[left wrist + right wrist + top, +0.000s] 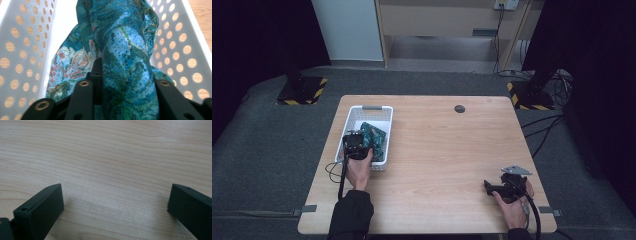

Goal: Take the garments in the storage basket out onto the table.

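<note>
Left tool (pixel 354 141): jaws closed in on a fold of the teal patterned cloth (pixel 125 62); in the left gripper view the fabric bunches up between the two black jaws and rises ahead of them as a twisted column. Grip looks firm, with the cloth pinched rather than draped.

Around the left tool: the white perforated basket (pixel 384 114). Its holed walls stand on both sides of the jaws, so the tool sits inside the basket, at its near end. The rest of the cloth (pixel 374 136) lies just beyond the tool, in the basket's middle. I cannot tell whether the lower folds rest on the basket floor.

Right tool (pixel 504 187): jaws spread wide, nothing between them, only bare wood grain of the tabletop (pixel 107 157) ahead. It rests low, well apart from the left tool and from the basket, near the tabletop's front corner.

Judgement: the step in hand is handling the cloth at the basket, either the last of lowering it in or the first of lifting it out; the frames do not settle which. If placing: open the left jaws, then withdraw straight up so that no fold snags. If removing: lift high enough to clear the rim.
</note>
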Tool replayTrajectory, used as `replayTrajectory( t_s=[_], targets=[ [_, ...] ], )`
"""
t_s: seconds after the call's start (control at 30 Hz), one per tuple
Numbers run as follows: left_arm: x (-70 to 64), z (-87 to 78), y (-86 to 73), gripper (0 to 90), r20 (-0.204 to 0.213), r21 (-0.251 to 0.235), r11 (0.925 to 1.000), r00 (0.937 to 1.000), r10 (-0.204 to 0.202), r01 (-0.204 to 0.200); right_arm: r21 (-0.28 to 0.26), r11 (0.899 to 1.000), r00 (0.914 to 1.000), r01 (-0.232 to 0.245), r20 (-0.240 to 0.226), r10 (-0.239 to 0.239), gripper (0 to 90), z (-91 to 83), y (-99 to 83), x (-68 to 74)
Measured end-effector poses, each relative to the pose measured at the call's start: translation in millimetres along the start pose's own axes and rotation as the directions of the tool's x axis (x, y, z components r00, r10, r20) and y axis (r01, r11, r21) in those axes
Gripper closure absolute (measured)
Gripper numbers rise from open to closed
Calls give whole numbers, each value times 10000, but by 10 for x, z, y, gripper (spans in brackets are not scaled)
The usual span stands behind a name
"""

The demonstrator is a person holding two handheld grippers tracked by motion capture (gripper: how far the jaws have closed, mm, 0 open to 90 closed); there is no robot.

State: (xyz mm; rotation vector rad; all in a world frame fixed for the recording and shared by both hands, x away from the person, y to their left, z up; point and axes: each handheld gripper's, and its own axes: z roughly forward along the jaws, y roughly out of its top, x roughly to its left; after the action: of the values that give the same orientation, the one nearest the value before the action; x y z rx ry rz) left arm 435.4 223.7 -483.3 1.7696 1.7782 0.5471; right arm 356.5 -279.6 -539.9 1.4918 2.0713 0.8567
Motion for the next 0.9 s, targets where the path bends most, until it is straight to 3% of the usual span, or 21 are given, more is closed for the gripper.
replayTrajectory(
  t_s=[0.9],
  targets=[
    [34, -91, -23, 709, 218, -416, 9991, 9998, -32, 41, 1, 10000, 10000, -3, 0, 3, 4, 0, 0, 0]
  ],
)
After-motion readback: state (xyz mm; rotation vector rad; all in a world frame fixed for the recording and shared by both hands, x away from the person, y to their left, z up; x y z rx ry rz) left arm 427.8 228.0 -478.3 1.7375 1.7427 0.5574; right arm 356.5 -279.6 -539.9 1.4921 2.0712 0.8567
